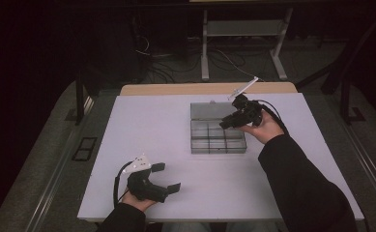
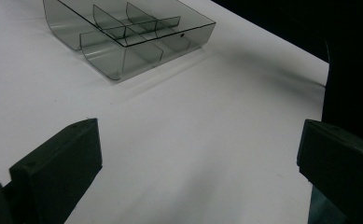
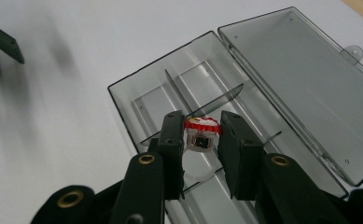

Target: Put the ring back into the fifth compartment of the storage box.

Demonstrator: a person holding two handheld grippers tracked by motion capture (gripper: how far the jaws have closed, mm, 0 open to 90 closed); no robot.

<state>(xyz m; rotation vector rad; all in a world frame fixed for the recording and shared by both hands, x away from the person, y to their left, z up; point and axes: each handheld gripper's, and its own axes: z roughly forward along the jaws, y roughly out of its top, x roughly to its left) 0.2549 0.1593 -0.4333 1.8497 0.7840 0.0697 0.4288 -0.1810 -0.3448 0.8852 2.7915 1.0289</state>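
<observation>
Red-rimmed bottle cap, markings unreadable

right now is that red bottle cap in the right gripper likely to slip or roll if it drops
The bottle cap looks small and light, pinched edge-on in the right gripper, so it may twist out. Being round, it could roll, though the open box dividers beneath would probably stop it.

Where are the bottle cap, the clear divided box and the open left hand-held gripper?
bottle cap (image 3: 202, 126), right gripper view, red crimped rim.
clear divided box (image 3: 125, 100), right gripper view, left wall.
left hand-held gripper (image 1: 168, 177), high view, between its jaws.
</observation>
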